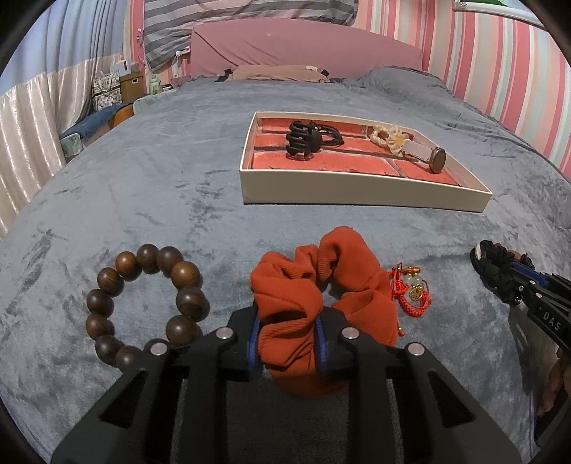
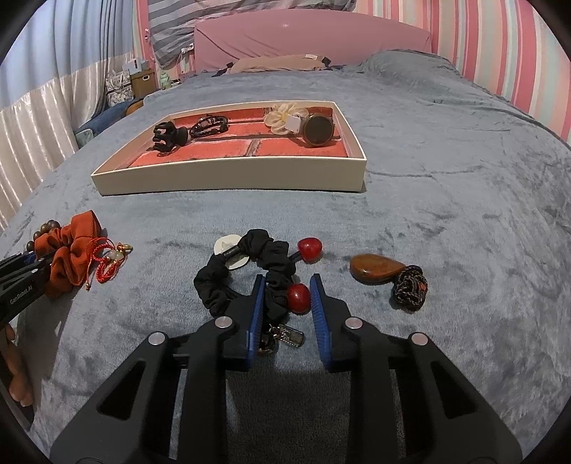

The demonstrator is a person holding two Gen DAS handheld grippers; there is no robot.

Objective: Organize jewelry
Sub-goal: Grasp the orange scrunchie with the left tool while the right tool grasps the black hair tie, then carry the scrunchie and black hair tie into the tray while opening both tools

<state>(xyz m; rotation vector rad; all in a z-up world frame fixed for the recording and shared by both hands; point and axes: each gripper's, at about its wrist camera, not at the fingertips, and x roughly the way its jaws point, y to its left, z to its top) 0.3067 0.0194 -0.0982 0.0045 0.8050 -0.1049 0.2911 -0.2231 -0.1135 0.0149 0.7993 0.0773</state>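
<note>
While my left tongs (image 1: 287, 342) clamp the orange scrunchie (image 1: 314, 285) (long axis toward 1 o'clock), my right tongs (image 2: 287, 310) straddle the black scrunchie (image 2: 249, 271), right pad not touching; tray (image 2: 228, 178) at 11.

- Your work surface is a grey-blue plush blanket (image 1: 150, 185) that fills the middle and bottom of both views.
- At top centre you see a pink headboard (image 1: 303, 46), with a tan pillow (image 1: 278, 71) lying just below it.
- Above the headboard hangs a grey striped cloth (image 1: 249, 18).
- Down the left edge you have blue and white curtains (image 1: 32, 89).
- At upper left, beside the bed, stands a small brown box (image 2: 142, 82).
- The right edge shows a pink striped wall (image 1: 499, 71).
</note>
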